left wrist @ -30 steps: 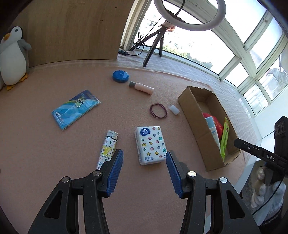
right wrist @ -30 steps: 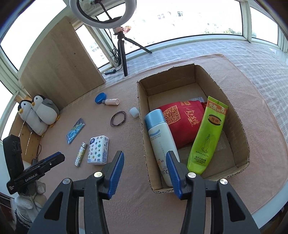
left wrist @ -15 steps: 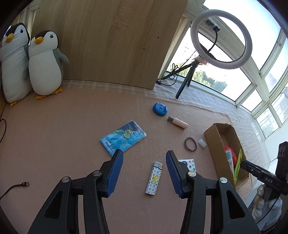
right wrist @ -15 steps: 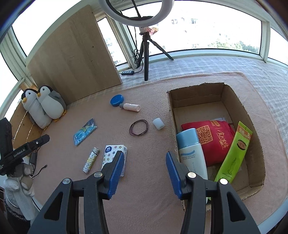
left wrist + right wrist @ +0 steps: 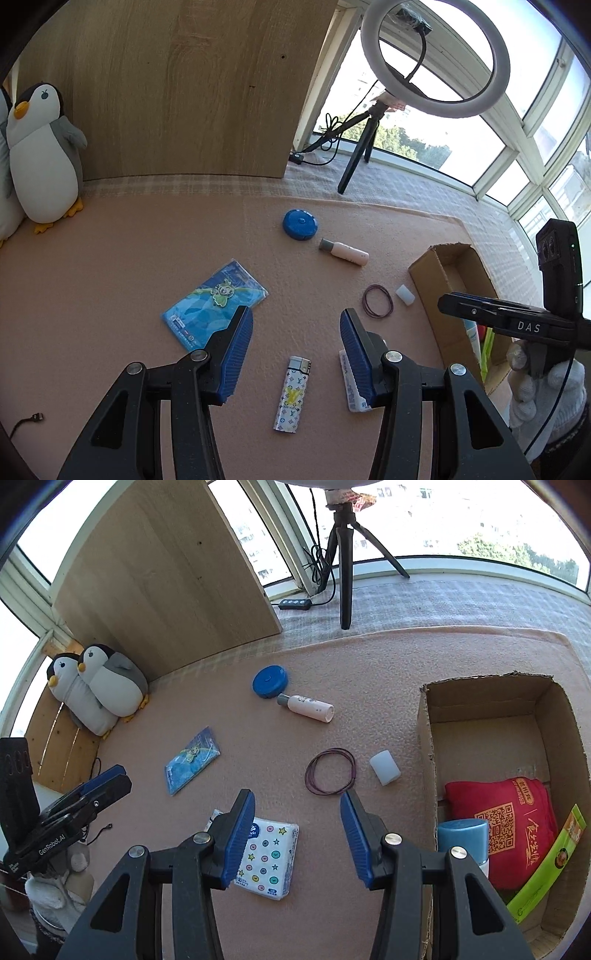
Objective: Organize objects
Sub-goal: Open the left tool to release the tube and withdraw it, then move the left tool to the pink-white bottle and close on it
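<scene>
My left gripper [image 5: 295, 356] is open above the pink mat, over a patterned lighter [image 5: 292, 393]; a blue packet [image 5: 212, 302] lies to its left. A tissue pack [image 5: 352, 384] is partly hidden behind the right finger. My right gripper [image 5: 297, 836] is open too, with the tissue pack [image 5: 267, 856] under its left finger. Ahead lie a hair-tie ring [image 5: 330, 771], a white cap [image 5: 385, 772], a pink bottle [image 5: 306, 708] and a blue round case [image 5: 269, 681]. The cardboard box [image 5: 428, 738] on the right holds a red pouch [image 5: 498, 819], a blue-capped bottle [image 5: 463, 836] and a green tube [image 5: 546, 864].
Plush penguins [image 5: 99, 686] lean against a wooden board [image 5: 166, 579] at the back left. A ring-light tripod [image 5: 345, 554] stands at the back by the windows. A cable end [image 5: 27, 421] lies at the mat's left. A gloved hand [image 5: 543, 384] holds the other gripper.
The left gripper has swung left from the tissue pack and now sits over the lighter. The right gripper has moved from over the box to the mat beside the tissue pack.
</scene>
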### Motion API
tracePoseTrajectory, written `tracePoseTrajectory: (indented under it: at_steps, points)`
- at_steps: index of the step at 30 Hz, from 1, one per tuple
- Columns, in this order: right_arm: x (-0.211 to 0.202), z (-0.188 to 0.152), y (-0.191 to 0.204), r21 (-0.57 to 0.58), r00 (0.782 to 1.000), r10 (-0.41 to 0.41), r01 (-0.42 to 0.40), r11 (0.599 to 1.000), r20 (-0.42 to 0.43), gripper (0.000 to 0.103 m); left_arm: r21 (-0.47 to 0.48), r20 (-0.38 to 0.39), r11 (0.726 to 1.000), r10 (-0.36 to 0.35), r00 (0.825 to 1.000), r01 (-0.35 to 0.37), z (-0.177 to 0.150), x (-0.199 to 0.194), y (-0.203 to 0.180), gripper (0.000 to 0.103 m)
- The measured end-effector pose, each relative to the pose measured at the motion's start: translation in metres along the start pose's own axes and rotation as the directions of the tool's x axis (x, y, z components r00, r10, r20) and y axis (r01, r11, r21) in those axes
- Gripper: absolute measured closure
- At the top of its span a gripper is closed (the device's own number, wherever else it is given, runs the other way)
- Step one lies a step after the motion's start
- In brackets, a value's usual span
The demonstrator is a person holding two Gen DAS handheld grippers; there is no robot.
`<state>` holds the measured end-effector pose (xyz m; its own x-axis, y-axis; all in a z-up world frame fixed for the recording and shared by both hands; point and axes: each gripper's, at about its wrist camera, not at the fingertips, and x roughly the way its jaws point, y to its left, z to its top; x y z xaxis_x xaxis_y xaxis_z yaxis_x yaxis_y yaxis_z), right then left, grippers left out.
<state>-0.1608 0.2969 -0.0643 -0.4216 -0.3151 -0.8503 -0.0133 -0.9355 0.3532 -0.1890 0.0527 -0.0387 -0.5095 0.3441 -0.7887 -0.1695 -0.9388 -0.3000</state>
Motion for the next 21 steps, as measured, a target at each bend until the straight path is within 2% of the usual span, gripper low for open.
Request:
tracePoseTrajectory:
  at_steps: [2, 4, 10, 21]
  points:
    - [0.015, 0.0, 0.001, 0.002, 1.0, 0.004, -0.004, 1.0, -0.019, 0.06, -0.019, -0.009, 1.0, -0.004, 1.0, 0.004, 0.009, 0.015, -0.001, 0.05]
    - [0.03, 0.002, 0.0, 0.01, 0.999, 0.007, -0.007, 1.0, -0.037, 0.065, -0.029, -0.019, 1.0, -0.01, 1.0, 0.01, 0.021, 0.032, -0.004, 0.05]
    - [0.074, 0.006, -0.007, 0.062, 0.996, 0.003, 0.003, 0.998, -0.087, 0.076, 0.027, -0.042, 1.0, 0.0, 0.999, 0.001, 0.052, 0.086, -0.031, 0.051]
    - [0.097, 0.015, -0.023, 0.094, 0.993, 0.014, -0.004, 0.996, -0.114, 0.076, 0.11, -0.14, 0.993, -0.028, 0.99, 0.044, 0.089, 0.184, -0.08, 0.053]
